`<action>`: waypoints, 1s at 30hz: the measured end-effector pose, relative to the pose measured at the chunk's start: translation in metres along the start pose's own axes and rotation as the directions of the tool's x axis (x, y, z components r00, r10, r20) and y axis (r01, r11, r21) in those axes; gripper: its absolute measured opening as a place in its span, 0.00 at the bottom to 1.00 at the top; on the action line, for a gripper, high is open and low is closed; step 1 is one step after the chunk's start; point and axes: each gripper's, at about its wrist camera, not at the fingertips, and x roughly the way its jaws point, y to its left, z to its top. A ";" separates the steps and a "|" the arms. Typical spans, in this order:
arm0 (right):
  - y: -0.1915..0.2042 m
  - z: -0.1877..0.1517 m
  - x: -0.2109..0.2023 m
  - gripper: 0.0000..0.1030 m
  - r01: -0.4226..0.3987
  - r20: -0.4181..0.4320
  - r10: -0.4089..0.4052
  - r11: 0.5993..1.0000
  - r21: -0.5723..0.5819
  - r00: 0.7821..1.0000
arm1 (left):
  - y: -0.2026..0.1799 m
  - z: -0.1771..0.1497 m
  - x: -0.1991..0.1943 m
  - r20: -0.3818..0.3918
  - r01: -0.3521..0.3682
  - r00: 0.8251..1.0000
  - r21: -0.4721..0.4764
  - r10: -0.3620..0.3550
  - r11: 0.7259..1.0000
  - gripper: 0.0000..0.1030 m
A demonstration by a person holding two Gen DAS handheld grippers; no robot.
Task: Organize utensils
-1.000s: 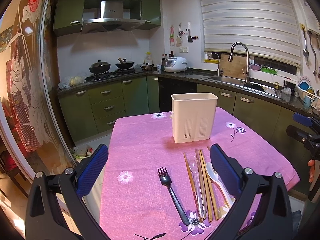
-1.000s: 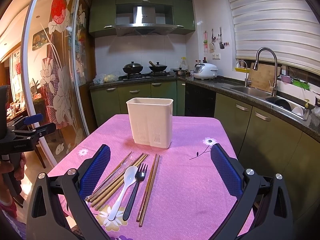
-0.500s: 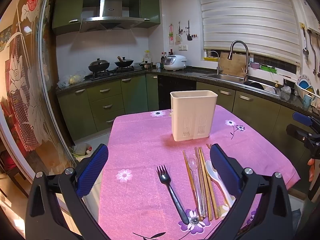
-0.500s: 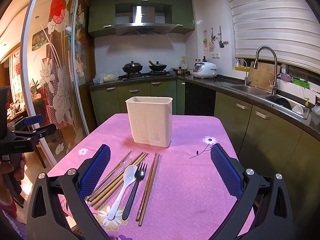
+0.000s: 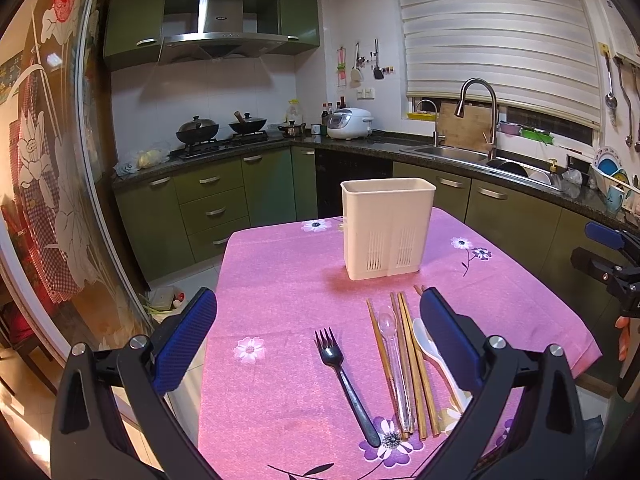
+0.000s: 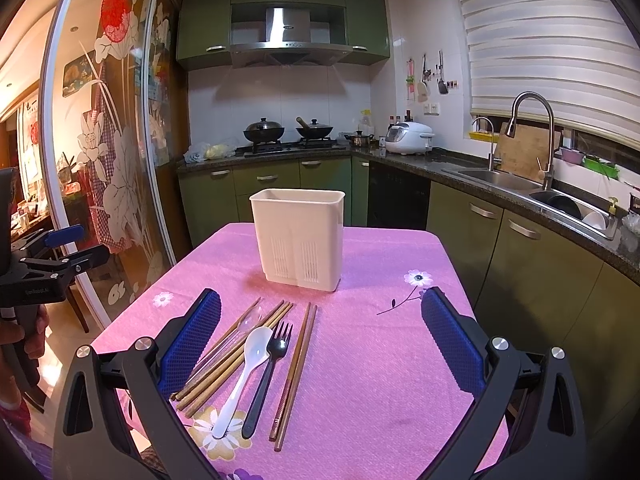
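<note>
Cream plastic forms the utensil holder (image 6: pixel 298 236), an upright rectangular caddy with slotted vents low on its front face; it stands toward the far middle of a table (image 6: pixel 380 380) covered in pink cloth printed with flowers. What lies inside it cannot be seen from either view.

On the cloth in front of the holder lie the loose utensils, roughly parallel and pointing toward it. In the right wrist view there is one black fork (image 6: pixel 267 374), one white spoon (image 6: pixel 242 368) just beside it on its left, and one clear plastic spoon (image 6: pixel 248 320) lying among a bundle of brown chopsticks (image 6: pixel 224 364). A separate pair of chopsticks (image 6: pixel 294 372) lies to the right of the fork. The sticks in the bundle overlap too much for a sure count. In the left wrist view, one black fork (image 5: pixel 347 384) lies apart on the left of the same group.

The left gripper (image 5: pixel 318 338) hovers above the near edge of the table, level and aimed at the holder, its blue-padded fingers (image 5: pixel 184 344) spread wide with nothing between them. The right gripper (image 6: pixel 320 340) hangs likewise over the near edge, fingers (image 6: pixel 450 344) wide apart and empty, the utensils lying below and toward its left finger. Each gripper shows at the edge of the other's view, held by a hand (image 6: pixel 22 342) on its grip.
</note>
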 end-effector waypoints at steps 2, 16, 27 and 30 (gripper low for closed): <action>0.000 0.000 0.000 0.96 0.001 0.001 -0.001 1.000 -0.001 1.000 | 0.001 0.000 0.000 0.000 0.001 1.000 0.000 -0.001 1.000 0.94; -0.001 0.000 0.001 0.96 0.004 -0.003 -0.004 1.000 0.000 1.000 | 0.003 -0.002 0.002 -0.006 0.003 1.000 0.001 -0.003 1.000 0.94; -0.002 -0.003 0.006 0.96 0.012 -0.018 -0.012 1.000 -0.002 1.000 | 0.003 -0.005 0.021 -0.057 -0.009 0.998 0.007 0.010 1.000 0.94; -0.003 -0.003 0.008 0.96 0.010 -0.022 -0.010 1.000 0.002 1.000 | 0.005 -0.007 0.044 -0.122 -0.041 0.992 0.004 0.041 0.999 0.94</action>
